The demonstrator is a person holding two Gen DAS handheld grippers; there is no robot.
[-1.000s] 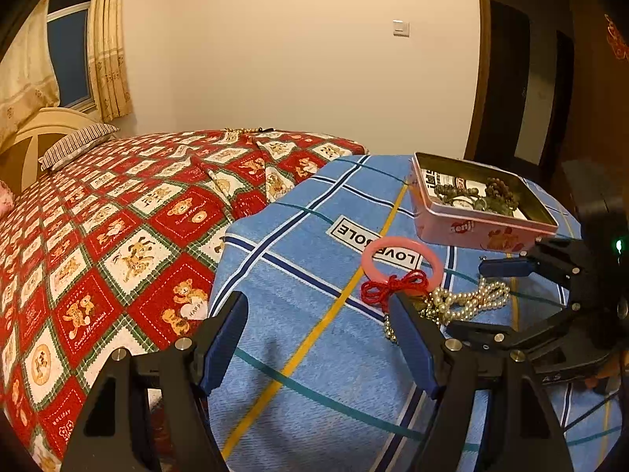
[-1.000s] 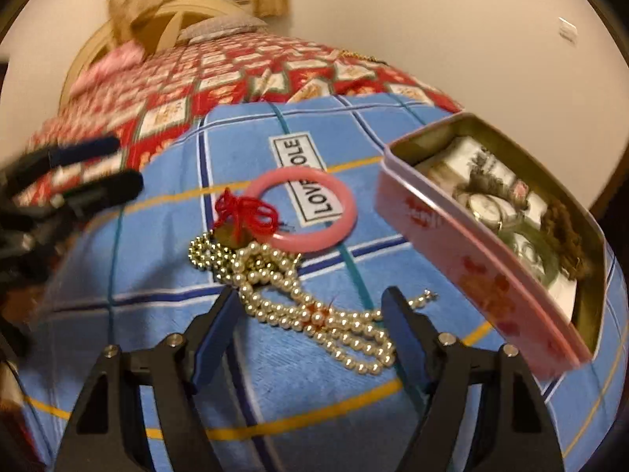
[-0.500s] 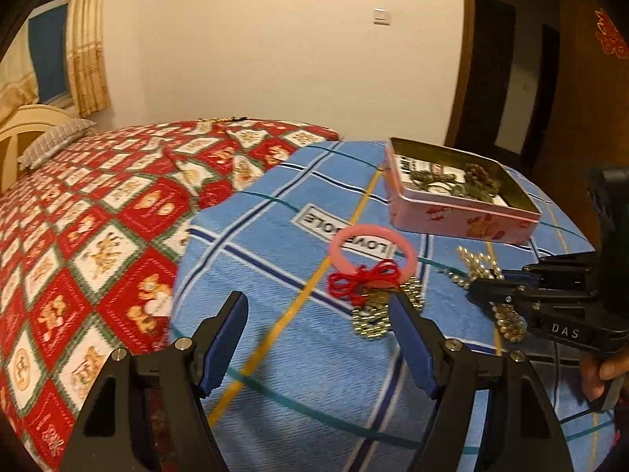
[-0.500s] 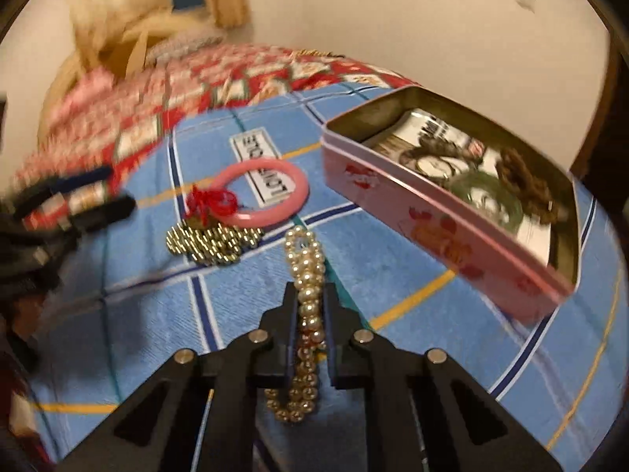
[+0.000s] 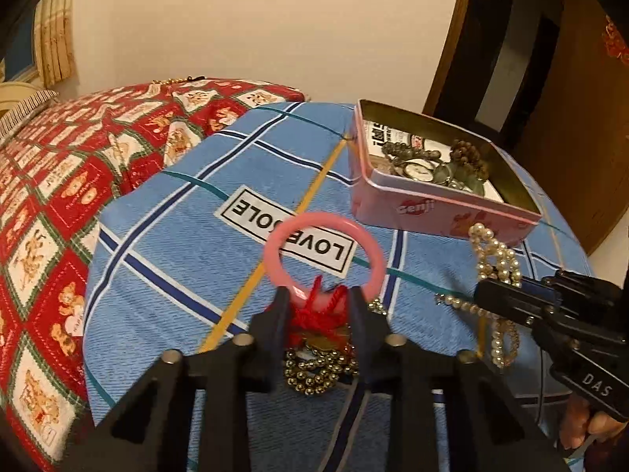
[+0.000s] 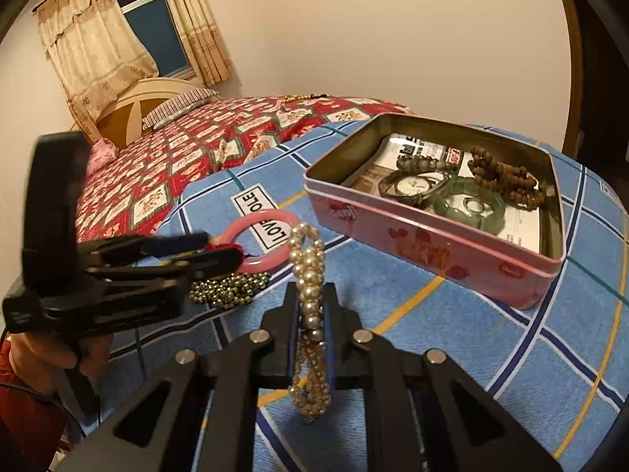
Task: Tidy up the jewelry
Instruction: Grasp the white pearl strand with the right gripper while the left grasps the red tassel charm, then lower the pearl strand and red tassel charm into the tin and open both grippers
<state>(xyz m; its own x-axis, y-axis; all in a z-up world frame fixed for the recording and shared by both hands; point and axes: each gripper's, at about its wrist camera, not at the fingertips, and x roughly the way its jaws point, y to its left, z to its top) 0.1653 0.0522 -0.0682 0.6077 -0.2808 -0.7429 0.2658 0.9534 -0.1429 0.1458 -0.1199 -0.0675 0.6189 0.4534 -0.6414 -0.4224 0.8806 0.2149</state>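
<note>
Right jaws (image 6: 310, 314) clamp the pearls (image 6: 308, 271), strand along their axis; the tin (image 6: 432, 255) lies ahead-right, nearer this hand; left jaws (image 5: 316, 306) are closing, seemingly onto the red tassel (image 5: 318, 310) between them.

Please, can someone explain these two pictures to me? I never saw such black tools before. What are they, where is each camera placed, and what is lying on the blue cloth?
No robot is here. A person holds a two-finger tool, a hand-held gripper, in each hand, and a fisheye camera on each one looks forward along its fingers.

The left camera shows the left hand-held gripper. Its jaws are closing around the red string knot tied to the pink bangle; gold beads lie beneath it.

The right camera shows the right hand-held gripper, shut on a pearl necklace.

Each tool also appears in the other's picture.

On the blue checked cloth stands an open pink tin. It holds a wristwatch, a green bangle and brown beads.
</note>
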